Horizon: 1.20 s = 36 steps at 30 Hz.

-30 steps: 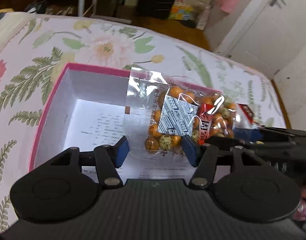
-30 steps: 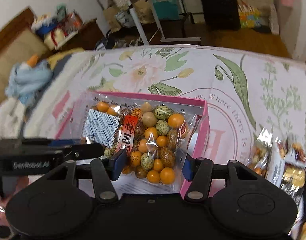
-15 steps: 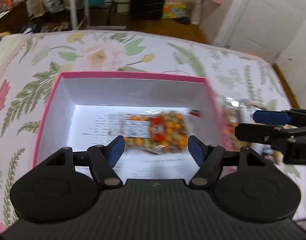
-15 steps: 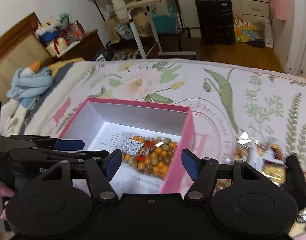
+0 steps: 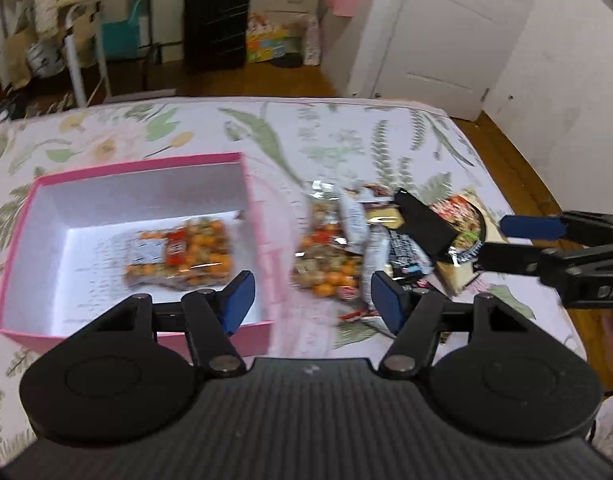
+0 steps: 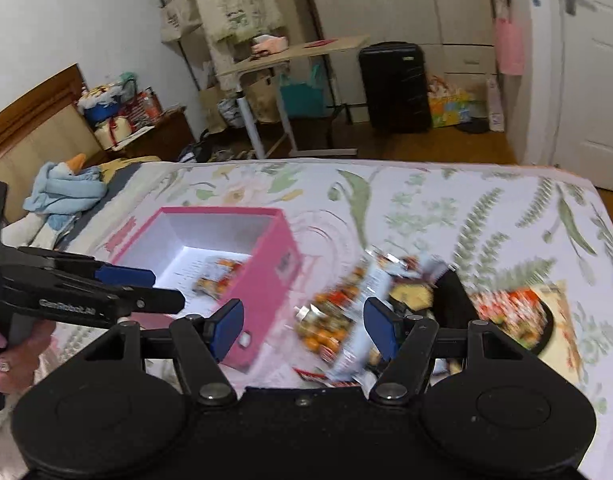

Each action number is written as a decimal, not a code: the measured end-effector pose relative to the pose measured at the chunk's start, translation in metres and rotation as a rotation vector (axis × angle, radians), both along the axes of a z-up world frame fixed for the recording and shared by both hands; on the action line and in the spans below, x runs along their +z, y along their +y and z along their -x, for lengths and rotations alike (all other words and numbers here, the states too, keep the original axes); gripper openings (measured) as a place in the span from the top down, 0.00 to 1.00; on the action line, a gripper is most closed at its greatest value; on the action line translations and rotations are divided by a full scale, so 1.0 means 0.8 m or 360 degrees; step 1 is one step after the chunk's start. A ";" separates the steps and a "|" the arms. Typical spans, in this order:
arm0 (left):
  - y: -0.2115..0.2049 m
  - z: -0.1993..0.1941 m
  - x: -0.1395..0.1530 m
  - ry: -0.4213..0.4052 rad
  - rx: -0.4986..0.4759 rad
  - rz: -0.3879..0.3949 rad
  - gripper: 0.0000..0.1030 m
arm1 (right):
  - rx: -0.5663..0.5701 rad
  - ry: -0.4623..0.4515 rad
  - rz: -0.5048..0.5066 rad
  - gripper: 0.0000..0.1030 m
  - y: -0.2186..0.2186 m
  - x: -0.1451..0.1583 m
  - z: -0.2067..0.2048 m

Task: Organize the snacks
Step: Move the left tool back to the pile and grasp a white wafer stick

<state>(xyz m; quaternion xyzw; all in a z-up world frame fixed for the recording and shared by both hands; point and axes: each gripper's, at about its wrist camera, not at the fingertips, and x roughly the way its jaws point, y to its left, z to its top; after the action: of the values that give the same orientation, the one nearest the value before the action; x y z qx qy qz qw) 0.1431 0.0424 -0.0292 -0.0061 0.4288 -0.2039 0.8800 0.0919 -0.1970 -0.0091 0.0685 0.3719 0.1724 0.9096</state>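
Observation:
A pink box (image 5: pixel 254 200) with a white inside lies on the flowered bedspread; it also shows in the right wrist view (image 6: pixel 284 248). A clear bag of orange and speckled candies (image 5: pixel 182 254) lies flat inside it. To its right is a pile of snack packets (image 5: pixel 370 240), with another candy bag (image 5: pixel 326 268) in front; the pile is blurred in the right wrist view (image 6: pixel 346 316). My left gripper (image 5: pixel 312 300) is open and empty above the box's right wall. My right gripper (image 6: pixel 302 326) is open and empty above the pile.
A bowl-shaped noodle pack (image 6: pixel 518 316) lies at the pile's right. The bed's far edge meets a wooden floor with a black suitcase (image 5: pixel 216 24), a desk (image 6: pixel 290 56) and a white door (image 5: pixel 446 28). A blue plush (image 6: pixel 66 190) lies at the bed's left.
The candy bag, held up over the box a second ago, has dropped and now lies inside it. Both grippers have pulled back and swung right toward the snack pile.

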 end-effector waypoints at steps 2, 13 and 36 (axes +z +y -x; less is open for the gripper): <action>-0.024 0.005 -0.009 -0.0024 -0.0052 -0.0031 0.41 | -0.0020 0.0035 0.0004 0.31 -0.009 -0.019 0.003; -0.104 -0.027 -0.095 0.0044 -0.0183 -0.0020 0.41 | 0.0272 0.0253 0.0142 0.42 -0.012 -0.115 -0.021; -0.162 -0.067 -0.190 0.0031 -0.0341 -0.0033 0.71 | 0.0140 0.0380 0.0359 0.67 0.027 -0.217 -0.043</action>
<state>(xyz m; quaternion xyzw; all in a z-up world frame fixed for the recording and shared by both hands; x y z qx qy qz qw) 0.1971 -0.0870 -0.1812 0.0470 0.4378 -0.2924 0.8489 0.1260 -0.1754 -0.1829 -0.0304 0.4970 0.1597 0.8524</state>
